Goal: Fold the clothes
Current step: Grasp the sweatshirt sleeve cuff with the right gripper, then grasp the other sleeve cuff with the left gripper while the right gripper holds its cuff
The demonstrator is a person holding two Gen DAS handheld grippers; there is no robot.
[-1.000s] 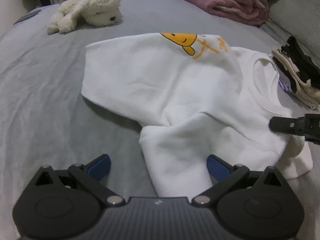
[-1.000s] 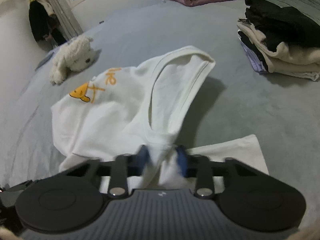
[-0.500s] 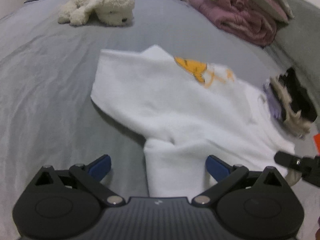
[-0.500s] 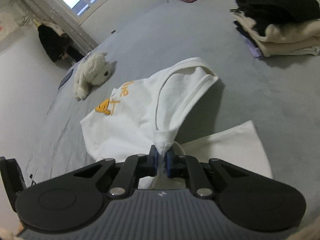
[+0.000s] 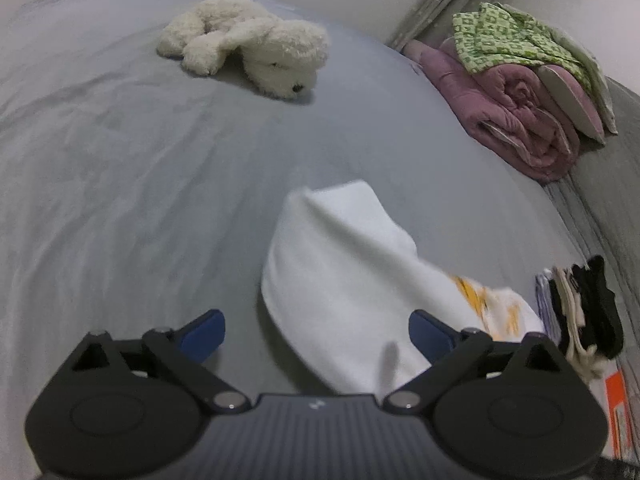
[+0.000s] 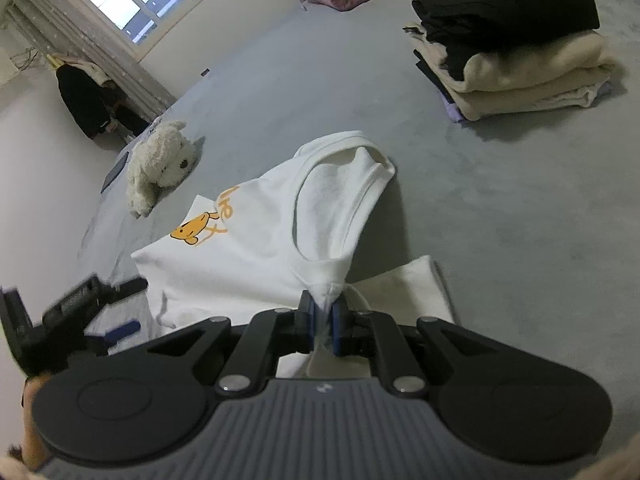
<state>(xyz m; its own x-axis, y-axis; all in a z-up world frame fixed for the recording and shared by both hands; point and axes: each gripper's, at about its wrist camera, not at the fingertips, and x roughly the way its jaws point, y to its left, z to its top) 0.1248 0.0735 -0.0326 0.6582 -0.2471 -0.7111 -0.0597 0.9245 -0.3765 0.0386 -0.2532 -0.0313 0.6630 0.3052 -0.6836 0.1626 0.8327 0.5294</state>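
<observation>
A white sweatshirt [image 6: 256,248] with an orange print lies on the grey bed. My right gripper [image 6: 323,320] is shut on the fabric at its shoulder, next to the neck opening, and lifts that part a little. A sleeve [image 6: 412,280] lies flat to the right of the pinch. In the left wrist view the sweatshirt [image 5: 340,280] is blurred and passes between the blue pads of my left gripper [image 5: 316,328], which is open and holds nothing. The left gripper [image 6: 80,312] also shows at the lower left of the right wrist view.
A white plush dog [image 5: 248,40] lies further up the bed. A stack of folded clothes [image 6: 512,40] sits to the right. A rolled pink quilt [image 5: 516,120] with a green patterned cloth lies at the head. An orange item [image 5: 616,396] is at the right edge.
My right gripper closed on the sweatshirt's shoulder and now holds it raised. My left gripper tilted upward and turned away, so more of the bed and plush dog shows.
</observation>
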